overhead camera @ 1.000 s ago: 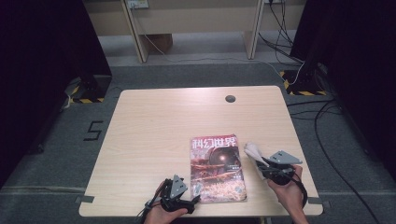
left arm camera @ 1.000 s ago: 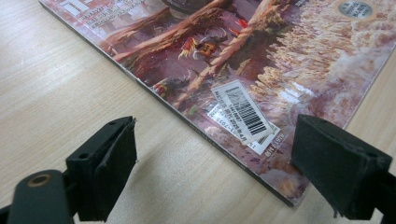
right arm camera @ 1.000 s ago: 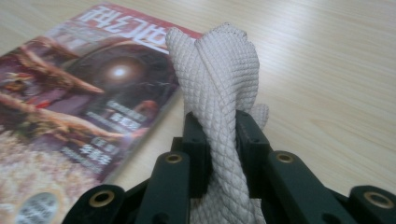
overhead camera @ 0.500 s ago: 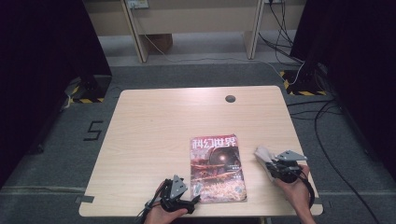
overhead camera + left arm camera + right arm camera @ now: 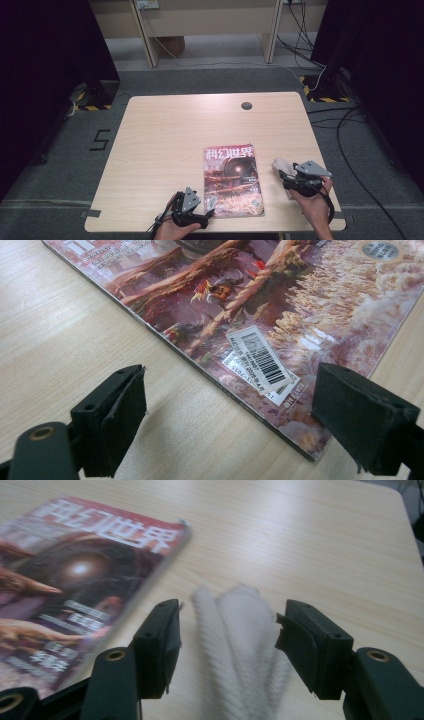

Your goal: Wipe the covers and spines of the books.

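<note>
A magazine (image 5: 232, 180) with a red-brown cover lies flat near the table's front edge. My left gripper (image 5: 211, 206) is open at its near left corner; in the left gripper view the jaws (image 5: 231, 390) straddle that corner and the barcode label (image 5: 262, 362) without touching the magazine (image 5: 250, 300). A white ribbed cloth (image 5: 279, 165) lies just right of the magazine. My right gripper (image 5: 286, 176) has just been opening. In the right gripper view the cloth (image 5: 240, 630) sits between its jaws (image 5: 228, 615) with a gap on each side, and the magazine (image 5: 75, 580) is to the left.
The wooden table (image 5: 175, 135) has a round dark cable hole (image 5: 246, 105) at the back. Cables (image 5: 350, 125) trail over the floor to the right. Wooden desk frames (image 5: 150, 35) stand behind the table. A "5" mark (image 5: 99, 140) is on the floor at the left.
The right gripper's jaws have spread apart and let go of the white cloth, after carrying it slightly to the right. The left gripper and the magazine have stayed put.
</note>
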### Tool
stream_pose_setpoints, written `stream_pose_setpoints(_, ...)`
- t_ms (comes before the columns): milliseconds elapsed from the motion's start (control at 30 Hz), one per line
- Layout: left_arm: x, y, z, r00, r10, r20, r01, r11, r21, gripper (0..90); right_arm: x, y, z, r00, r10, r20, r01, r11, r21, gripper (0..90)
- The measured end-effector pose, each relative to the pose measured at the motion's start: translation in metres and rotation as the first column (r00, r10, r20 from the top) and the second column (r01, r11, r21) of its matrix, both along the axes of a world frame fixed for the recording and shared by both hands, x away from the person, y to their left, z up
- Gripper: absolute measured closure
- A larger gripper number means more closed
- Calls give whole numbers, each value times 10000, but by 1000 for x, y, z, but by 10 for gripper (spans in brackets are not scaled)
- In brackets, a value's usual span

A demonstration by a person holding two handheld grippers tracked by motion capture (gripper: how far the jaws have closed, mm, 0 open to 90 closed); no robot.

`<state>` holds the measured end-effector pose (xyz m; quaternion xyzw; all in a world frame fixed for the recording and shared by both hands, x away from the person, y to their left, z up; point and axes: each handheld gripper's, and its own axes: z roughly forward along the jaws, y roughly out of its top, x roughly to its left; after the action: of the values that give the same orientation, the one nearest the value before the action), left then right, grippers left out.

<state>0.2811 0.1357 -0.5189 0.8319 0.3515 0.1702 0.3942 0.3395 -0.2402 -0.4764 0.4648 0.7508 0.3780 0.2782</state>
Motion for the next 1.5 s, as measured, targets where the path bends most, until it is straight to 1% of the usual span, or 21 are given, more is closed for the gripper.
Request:
stream_pose_setpoints(67,0,0,0,10000,14,12,-14,10000,18,133,-2,4,1,9999,149,58,-150,9999,36,404)
stream_pose_setpoints(100,0,0,0,10000,-7,34,6,10000,34,133,-4,12,0,9985,548,11,-548,9984,150,395)
stream_pose_setpoints(133,0,0,0,10000,-7,34,6,10000,34,133,-4,12,0,9985,548,11,-548,9984,150,395)
stream_pose_setpoints(167,0,0,0,10000,-17,-16,17,10000,3,133,-6,21,-1,9944,1031,-246,-1020,9939,412,382)
stream_pose_setpoints(267,0,0,0,10000,12,10,-12,10000,20,133,-9,35,-7,9813,1741,-826,-1669,9821,877,375)
stream_pose_setpoints(333,0,0,0,10000,3,16,-3,10000,27,133,-10,43,-10,9737,2005,-1078,-1915,9775,884,373)
stream_pose_setpoints(367,0,0,0,10000,4,17,-4,10000,28,133,-10,46,-12,9671,2216,-1250,-2125,9737,824,374)
stream_pose_setpoints(567,0,0,0,10000,5,-10,-5,10000,-6,132,-8,54,-20,9456,2592,-1965,-2471,9653,842,367)
stream_pose_setpoints(600,0,0,0,10000,5,-10,-5,10000,-6,133,-8,54,-20,9456,2592,-1965,-2471,9653,842,367)
stream_pose_setpoints(633,0,0,0,10000,9,-12,-9,10000,-16,132,-8,57,-24,9369,2738,-2172,-2629,9617,781,360)
stream_pose_setpoints(667,0,0,0,10000,10,-10,-10,10000,-14,132,-7,59,-25,9320,2827,-2271,-2728,9592,743,361)
stream_pose_setpoints(767,0,0,0,10000,12,0,-12,10000,-13,133,-7,63,-27,9265,2937,-2353,-2855,9559,689,360)
stream_pose_setpoints(800,0,0,0,10000,15,-2,-15,10000,-18,132,-6,67,-29,9158,3151,-2490,-3083,9489,668,360)
stream_pose_setpoints(833,0,0,0,10000,19,-10,-19,10000,-18,132,-7,69,-30,9125,3186,-2568,-3120,9477,669,352)
stream_pose_setpoints(933,0,0,0,10000,-36,-7,36,10000,3,132,-7,70,-30,9111,3207,-2588,-3146,9469,661,349)
stream_pose_setpoints(1000,2,1,0,9999,-63,-140,63,10000,-52,129,-7,69,-31,9099,3259,-2567,-3200,9451,656,338)
stream_pose_setpoints(1033,4,3,-1,9993,24,-364,-33,9997,-252,118,-7,69,-31,9089,3267,-2593,-3202,9449,683,337)
stream_pose_setpoints(1067,4,3,-1,9993,24,-364,-33,9997,-252,114,-7,70,-31,9088,3266,-2597,-3201,9449,684,338)
stream_pose_setpoints(1200,3,3,2,9999,-37,-132,39,9999,153,114,-9,72,-31,9068,3319,-2598,-3284,9427,582,325)
stream_pose_setpoints(1333,4,7,4,9995,-27,-311,36,9995,303,110,-13,78,-29,9022,3368,-2694,-3381,9401,428,313)
stream_pose_setpoints(1500,9,21,8,9983,119,-574,-74,9970,775,99,-22,87,-27,8877,3671,-2780,-3782,9256,145,297)
